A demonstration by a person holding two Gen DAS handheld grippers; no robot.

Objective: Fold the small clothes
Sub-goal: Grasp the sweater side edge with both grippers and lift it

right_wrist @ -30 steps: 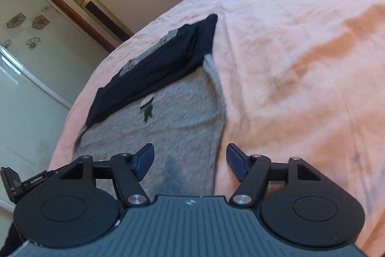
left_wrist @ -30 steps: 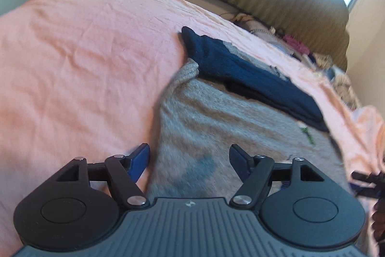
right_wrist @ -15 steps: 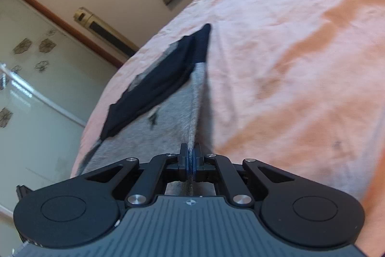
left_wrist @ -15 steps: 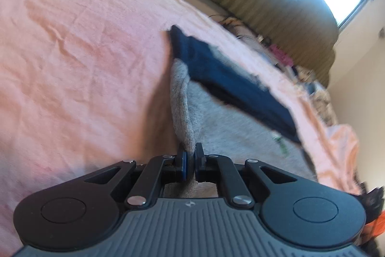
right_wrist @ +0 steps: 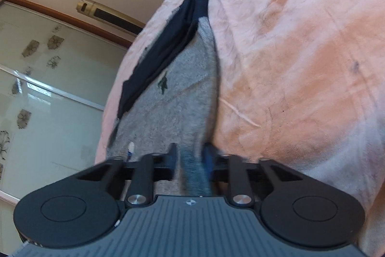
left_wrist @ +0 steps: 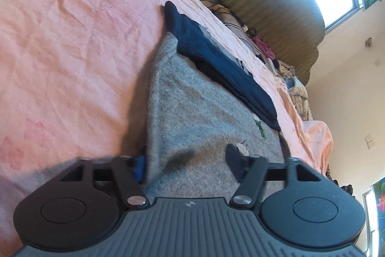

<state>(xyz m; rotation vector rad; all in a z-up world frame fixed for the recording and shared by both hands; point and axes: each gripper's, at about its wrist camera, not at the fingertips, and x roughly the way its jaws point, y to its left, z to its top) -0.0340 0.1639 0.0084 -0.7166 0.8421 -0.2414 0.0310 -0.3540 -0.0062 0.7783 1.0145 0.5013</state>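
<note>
My left gripper (left_wrist: 186, 161) stands wide apart over the grey garment's (left_wrist: 192, 112) raised left edge on the bed (left_wrist: 60, 40), gripping nothing. My right gripper (right_wrist: 190, 158) looks, through blur, part-spread around the right hem, so the cloth could slip and the fold sag unevenly.
</note>
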